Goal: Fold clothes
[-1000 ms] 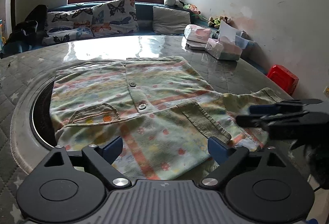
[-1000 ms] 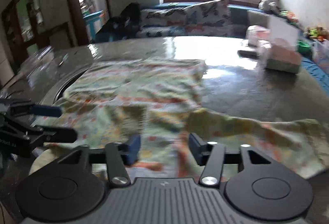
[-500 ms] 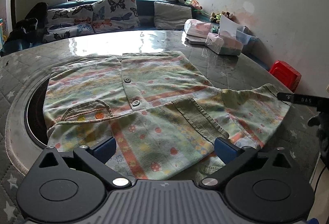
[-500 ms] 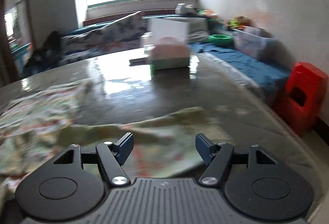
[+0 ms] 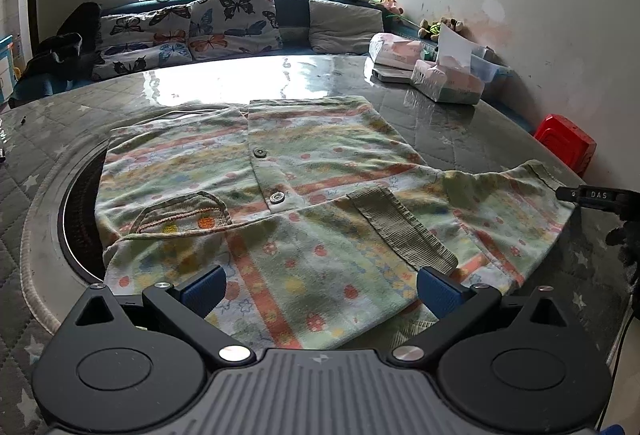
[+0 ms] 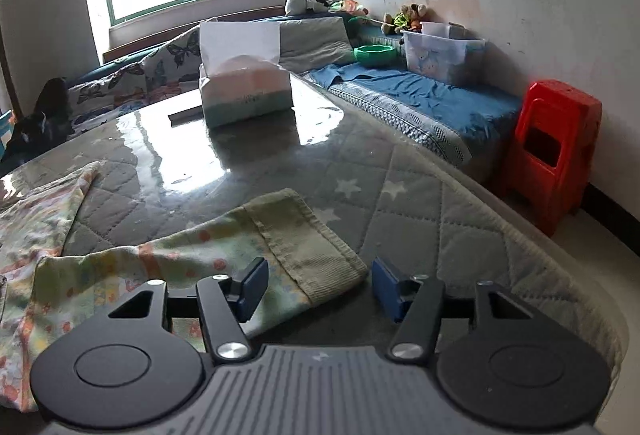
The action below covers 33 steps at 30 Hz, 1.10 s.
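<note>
1. Turntable rim (image 5: 52,203) – a dark ring sunk into the quilted table (image 5: 460,131) – shows left of the shirt, whose left edge lies over it.
2. Shirt (image 5: 320,203), a pastel printed button-front, lies spread flat on the table; its chest pocket (image 5: 184,213) is left of the button placket, and one sleeve is folded across the front, its ribbed cuff (image 5: 400,231) right of the placket.
3. Left gripper (image 5: 318,289) hangs over the shirt's near hem, jaws spread wide and apart from the cloth, pinching nothing.
4. Right of the shirt's body, the other sleeve stretches out flat, ending in its corduroy cuff (image 6: 312,239).
5. Right gripper (image 6: 320,289) sits low at that cuff – its jaws have just been closing and stand half spread; the cuff's corner lies between them, with no pad pressing it.
6. Tissue box (image 6: 244,87) stands on the table beyond the shirt, well apart from it.
7. Red stool (image 6: 552,151) stands on the floor right of the table.
</note>
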Each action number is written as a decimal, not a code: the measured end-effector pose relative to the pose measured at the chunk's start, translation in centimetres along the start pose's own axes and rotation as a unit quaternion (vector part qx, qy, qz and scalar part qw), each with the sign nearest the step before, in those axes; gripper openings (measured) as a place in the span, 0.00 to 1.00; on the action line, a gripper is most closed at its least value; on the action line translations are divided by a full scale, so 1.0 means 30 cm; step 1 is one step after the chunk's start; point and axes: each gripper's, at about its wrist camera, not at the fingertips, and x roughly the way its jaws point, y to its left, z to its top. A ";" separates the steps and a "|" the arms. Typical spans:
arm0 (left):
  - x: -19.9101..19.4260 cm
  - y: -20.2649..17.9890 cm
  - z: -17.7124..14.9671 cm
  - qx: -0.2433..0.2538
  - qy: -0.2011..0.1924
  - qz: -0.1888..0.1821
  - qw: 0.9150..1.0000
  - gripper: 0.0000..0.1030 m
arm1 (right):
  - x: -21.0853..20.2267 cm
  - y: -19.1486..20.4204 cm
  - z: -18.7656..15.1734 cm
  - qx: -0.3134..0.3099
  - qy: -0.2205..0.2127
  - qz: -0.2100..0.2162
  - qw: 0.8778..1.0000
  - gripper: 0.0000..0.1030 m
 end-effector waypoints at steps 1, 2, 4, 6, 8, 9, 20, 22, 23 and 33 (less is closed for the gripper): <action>0.000 0.000 0.000 0.000 0.000 0.001 1.000 1.00 | 0.001 0.000 -0.001 0.002 -0.001 -0.001 1.000 0.50; 0.001 0.000 0.000 0.001 0.001 0.002 1.000 1.00 | 0.002 -0.001 0.001 0.004 -0.001 -0.002 1.000 0.44; 0.000 0.002 0.000 0.001 0.001 0.003 1.000 1.00 | 0.004 -0.004 0.003 0.009 -0.003 -0.003 1.000 0.35; -0.002 0.005 0.001 -0.001 0.000 0.004 1.000 1.00 | 0.003 -0.008 0.006 0.017 -0.002 0.007 1.000 0.23; -0.003 0.009 0.000 -0.003 0.000 0.006 1.000 1.00 | -0.002 -0.003 0.008 0.021 -0.002 0.017 1.000 0.12; -0.004 0.012 0.000 -0.004 0.000 0.007 1.000 1.00 | -0.007 0.004 0.009 0.021 -0.004 0.019 1.000 0.11; -0.037 0.076 -0.011 -0.025 -0.010 0.022 0.999 1.00 | -0.173 0.136 0.102 0.006 -0.069 0.103 0.992 0.08; -0.047 0.096 -0.015 -0.031 -0.013 0.026 0.999 1.00 | -0.202 0.191 0.126 -0.007 -0.075 0.131 0.988 0.07; -0.051 0.106 -0.017 -0.035 -0.014 0.028 0.999 1.00 | -0.216 0.221 0.137 -0.016 -0.077 0.145 0.986 0.07; -0.121 0.211 -0.045 -0.070 -0.036 0.045 0.996 1.00 | -0.297 0.569 0.218 -0.102 -0.085 0.274 0.953 0.07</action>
